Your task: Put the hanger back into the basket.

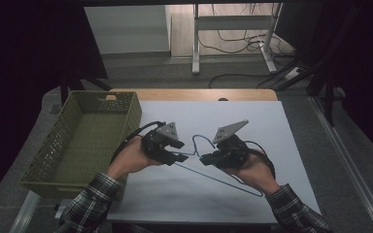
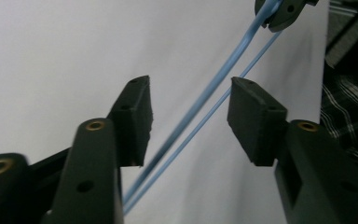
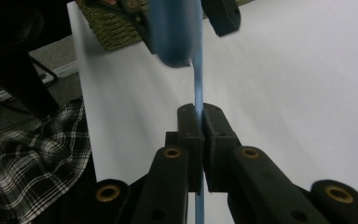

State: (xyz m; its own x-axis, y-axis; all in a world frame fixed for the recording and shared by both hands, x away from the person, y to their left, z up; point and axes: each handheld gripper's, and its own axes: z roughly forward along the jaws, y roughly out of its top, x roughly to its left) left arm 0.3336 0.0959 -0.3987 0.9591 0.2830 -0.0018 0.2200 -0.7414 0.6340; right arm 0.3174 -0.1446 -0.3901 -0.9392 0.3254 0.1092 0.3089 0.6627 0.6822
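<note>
A thin blue wire hanger [image 1: 223,180] lies across the white table sheet [image 1: 262,121], its hook end raised between the two hands. My right gripper [image 1: 205,159] is shut on the wire [image 3: 198,88], the pads pressed together around it [image 3: 201,119]. My left gripper [image 1: 180,151] stands open just left of it. Two strands of the blue wire [image 2: 223,70] run between its jaws [image 2: 189,112], and neither pad touches them. At the top of the left gripper view, the right gripper [image 2: 279,11] pinches the wire.
A green woven basket [image 1: 48,150] stands empty at the table's left edge, close to the left hand. Plaid sleeves [image 1: 92,204] come in from below. Beyond the table's far wooden edge are a desk frame [image 1: 233,22] and floor cables.
</note>
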